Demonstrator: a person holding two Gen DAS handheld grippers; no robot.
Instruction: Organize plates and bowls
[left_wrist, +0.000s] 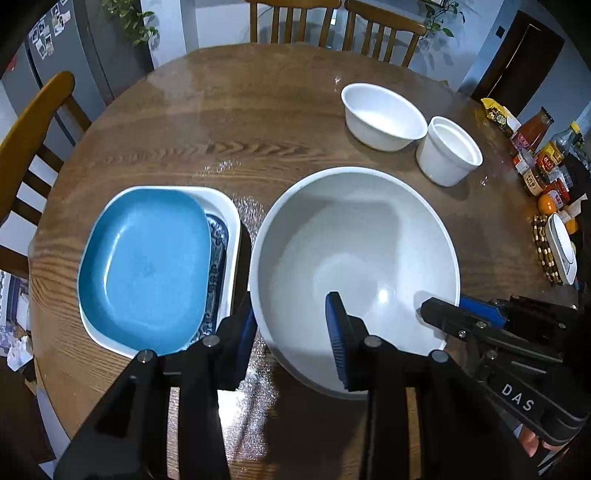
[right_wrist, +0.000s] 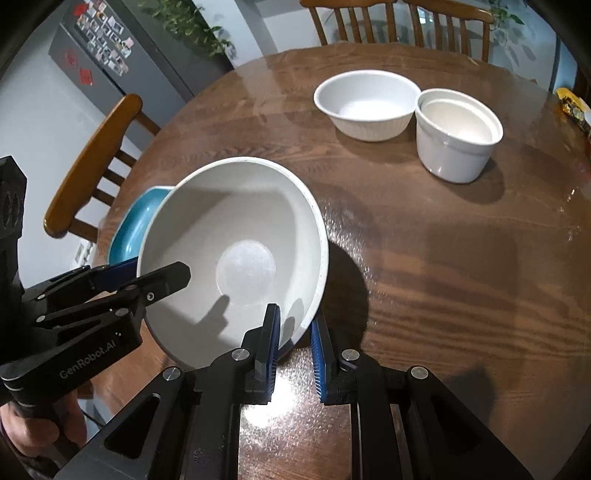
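Together, both claws are gripping the large white bowl (left_wrist: 354, 266) by its rim, one on each side. The left claw (left_wrist: 295, 332) is standing fairly wide, with one blue pad inside the bowl and the other outside its left wall, so the rim is sitting between the fingers; whether the pads are pressing the wall cannot be told. The right claw (right_wrist: 293, 343) is closing narrowly on the bowl's near edge, one pad inside and one outside, and the wall is lying tight between them. In the right wrist view the bowl is tilting, its far side raised over the worktop (right_wrist: 424, 258) and its shadow falling on the wood beneath.

Just beside the bowl, to its left, a blue plate (left_wrist: 147, 266) is lying on top of a patterned blue-and-white plate (left_wrist: 218, 251), and both are resting in a white rectangular dish (left_wrist: 229, 206). Farther back on the worktop, a shallow white bowl (left_wrist: 382, 116) is sitting next to a deeper white cup-shaped bowl (left_wrist: 448, 151), which seems to be holding another one nested inside it; the two are touching or nearly so.

Along the right edge, bottles and jars (left_wrist: 539, 158) are crowding together near an orange fruit (left_wrist: 546, 205). Wooden chairs (left_wrist: 33, 147) are standing around the round worktop.
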